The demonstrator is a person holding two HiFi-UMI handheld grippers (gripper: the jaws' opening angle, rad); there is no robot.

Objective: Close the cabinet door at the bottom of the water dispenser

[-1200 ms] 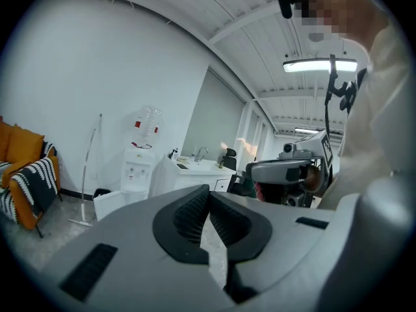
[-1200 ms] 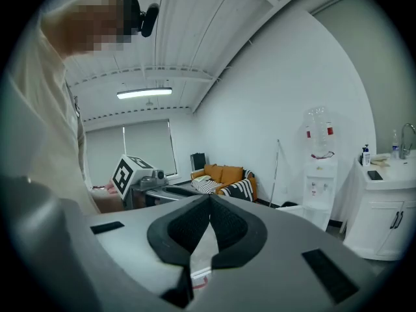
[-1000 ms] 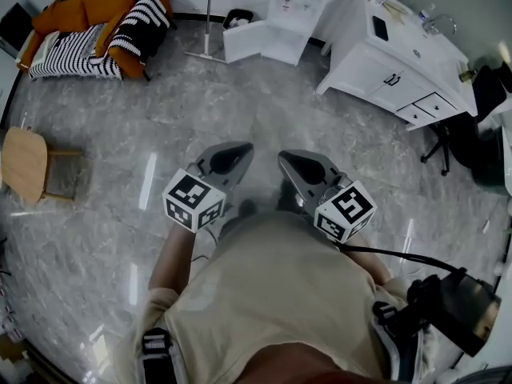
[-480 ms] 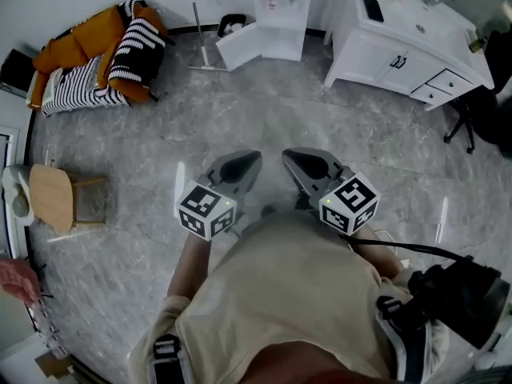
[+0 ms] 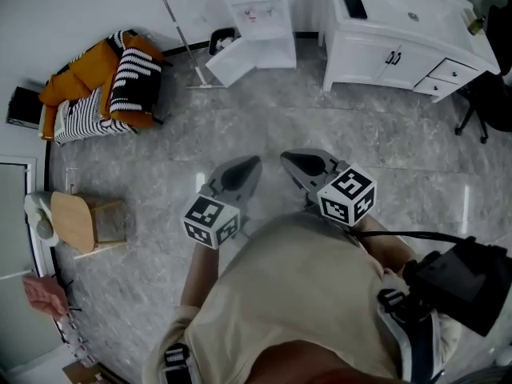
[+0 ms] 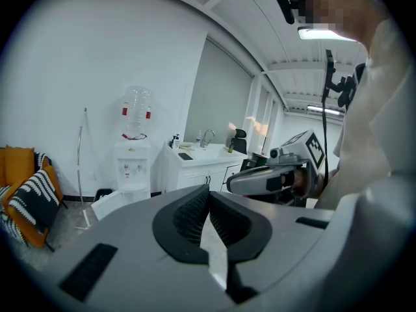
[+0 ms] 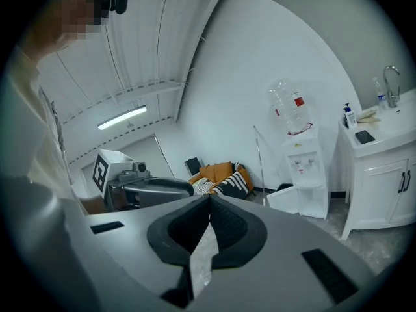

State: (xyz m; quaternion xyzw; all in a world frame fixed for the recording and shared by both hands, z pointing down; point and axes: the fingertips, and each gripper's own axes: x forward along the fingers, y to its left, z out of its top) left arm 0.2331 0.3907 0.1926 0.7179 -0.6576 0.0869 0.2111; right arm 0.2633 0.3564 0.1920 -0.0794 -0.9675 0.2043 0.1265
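Observation:
A white water dispenser (image 5: 258,10) stands against the far wall, with a clear bottle on top (image 6: 136,112). Its bottom cabinet door (image 5: 233,61) hangs open, swung out to the left over the floor. The dispenser also shows in the right gripper view, with its cabinet door (image 7: 283,200) ajar. My left gripper (image 5: 254,162) and right gripper (image 5: 285,158) are held side by side in front of my body, well short of the dispenser. Both are shut with nothing between the jaws.
A white sink cabinet (image 5: 392,30) stands right of the dispenser. A mop (image 5: 178,30) leans on the wall and a black bin (image 5: 222,38) sits to the left of the door. An orange sofa with striped cushions (image 5: 112,82) and a wooden stool (image 5: 80,221) are at left.
The view has advanced toward the dispenser and swung, so the sofa and stool have shifted rightward in the picture. Both grippers keep their place before my body, still shut.

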